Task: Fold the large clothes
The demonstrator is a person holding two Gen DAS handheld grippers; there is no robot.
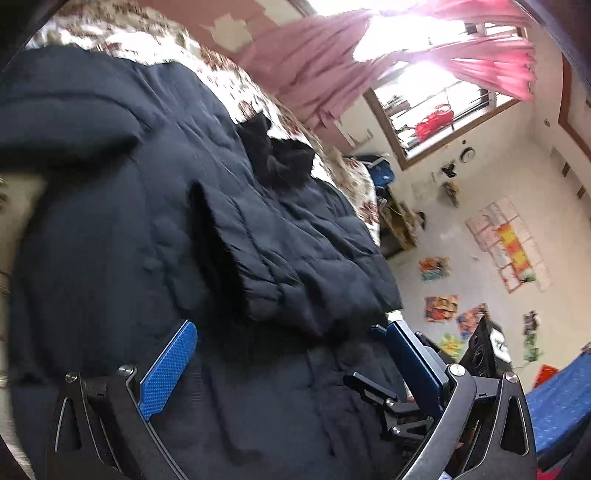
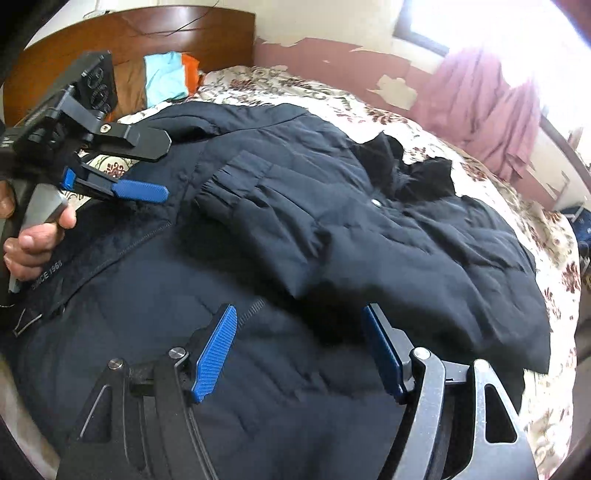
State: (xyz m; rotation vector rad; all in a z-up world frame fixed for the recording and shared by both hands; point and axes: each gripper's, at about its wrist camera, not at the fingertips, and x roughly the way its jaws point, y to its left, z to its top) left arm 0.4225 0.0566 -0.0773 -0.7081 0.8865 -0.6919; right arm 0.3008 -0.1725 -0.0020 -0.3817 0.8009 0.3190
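A large dark navy padded jacket (image 2: pixel 280 229) lies spread on the bed, one sleeve (image 2: pixel 258 199) folded across its body and a black fur collar (image 2: pixel 417 170) at the far side. It fills the left wrist view too (image 1: pixel 155 221). My right gripper (image 2: pixel 299 317) is open and empty just above the jacket's near part. My left gripper (image 1: pixel 291 328) is open and empty over the jacket; it also shows in the right wrist view (image 2: pixel 166 166) at the left, held in a hand, its jaws apart.
The bed has a floral cover (image 2: pixel 461 147) and a wooden headboard (image 2: pixel 155 33) with folded clothes (image 2: pixel 166 77) against it. Pink curtains (image 1: pixel 332 62) hang by a window. A blue surface (image 1: pixel 561 402) and a black box (image 1: pixel 487 350) lie at the right.
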